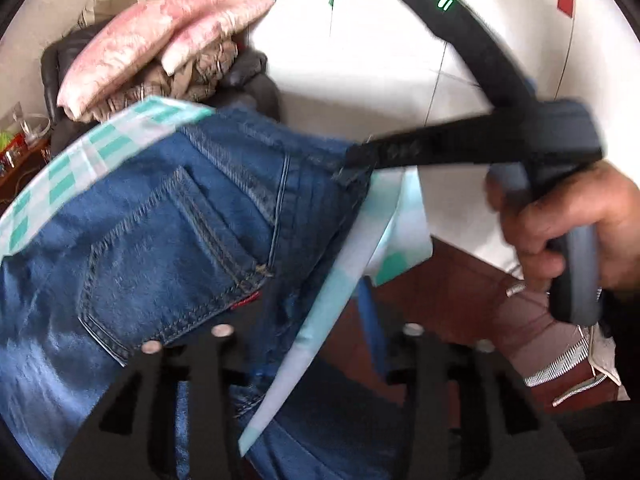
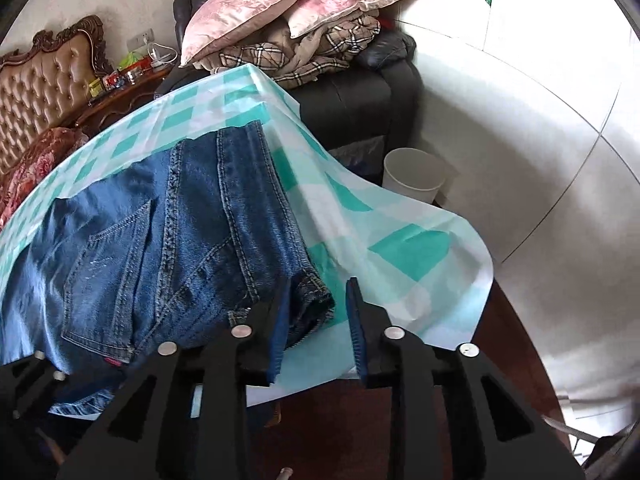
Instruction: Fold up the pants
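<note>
Blue denim pants [image 2: 168, 248]: lying seat-up on the checked-cloth desk [image 2: 400, 248], heavy, limp, non-slip, best taken at the thick waistband corners; right hand-held gripper [image 2: 316, 320] spread beside the waistband corner, left hand-held gripper [image 1: 316, 344] fingertips unseen, state undeterminable.

A home bedroom: tufted headboard [image 2: 48, 92], pink pillows [image 2: 296, 4] on folded blankets [image 2: 320, 56], dark armchair [image 2: 360, 108].
</note>
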A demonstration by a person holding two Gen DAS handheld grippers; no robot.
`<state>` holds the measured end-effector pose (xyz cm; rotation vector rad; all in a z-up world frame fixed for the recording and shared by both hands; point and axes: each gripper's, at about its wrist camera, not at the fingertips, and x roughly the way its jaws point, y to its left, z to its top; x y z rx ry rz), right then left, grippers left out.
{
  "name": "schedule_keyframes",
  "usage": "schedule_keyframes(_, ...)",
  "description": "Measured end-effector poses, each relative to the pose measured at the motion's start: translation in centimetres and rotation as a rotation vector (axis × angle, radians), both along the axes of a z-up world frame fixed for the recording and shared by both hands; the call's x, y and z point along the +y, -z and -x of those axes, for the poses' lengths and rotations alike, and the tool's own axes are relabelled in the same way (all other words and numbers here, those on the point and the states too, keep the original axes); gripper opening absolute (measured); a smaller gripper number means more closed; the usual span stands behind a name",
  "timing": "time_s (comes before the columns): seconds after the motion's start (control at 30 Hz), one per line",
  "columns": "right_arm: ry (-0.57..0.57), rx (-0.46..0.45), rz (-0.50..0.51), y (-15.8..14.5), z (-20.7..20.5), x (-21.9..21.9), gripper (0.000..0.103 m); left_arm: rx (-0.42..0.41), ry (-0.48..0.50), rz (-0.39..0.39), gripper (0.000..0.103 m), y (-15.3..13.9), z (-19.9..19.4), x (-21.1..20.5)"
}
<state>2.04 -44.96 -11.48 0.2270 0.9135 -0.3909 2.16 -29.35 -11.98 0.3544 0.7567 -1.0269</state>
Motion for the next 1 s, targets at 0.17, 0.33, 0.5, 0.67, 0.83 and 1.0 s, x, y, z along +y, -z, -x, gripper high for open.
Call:
schedule_keyframes(0.17, 0.018, 0.024, 0.067, 0.2, 0.2, -0.1, 0.047, 0.098, -0.169, 0.146, 0.044, -0.7, -2.3, 2.1)
schedule_keyframes(0.33, 0.054, 0.045, 0.115, -0.1, 0.6, -0.3, 0.067, 0.125, -0.275, 0.072, 0.053, 1.2, -4.4, 2.9)
schedule_keyframes(0.5, 0.096, -0.062, 0.214, -3.1, 1.4, 1.0, 0.082, 0.082, -0.257, 0.050, 0.062, 1.2, -4.1, 2.4)
schedule_keyframes(0.67, 0.043, -0.188, 0.269, -6.2, 0.1, 3.4, 0.088, 0.139, -0.272, 0.070, 0.070, 1.4, -5.0, 2.3)
schedule_keyframes(0.83, -0.101, -0.290, 0.196, -7.5, -3.1, 4.5, 0.088, 0.215, -0.330, 0.136, 0.068, 0.4, -5.4, 3.9)
schedule_keyframes(1.0, -0.260, -0.180, 0.083, -4.2, -10.0, 5.7, 0.088, 0.136, -0.361, 0.184, 0.035, -1.5, -4.5, 7.2)
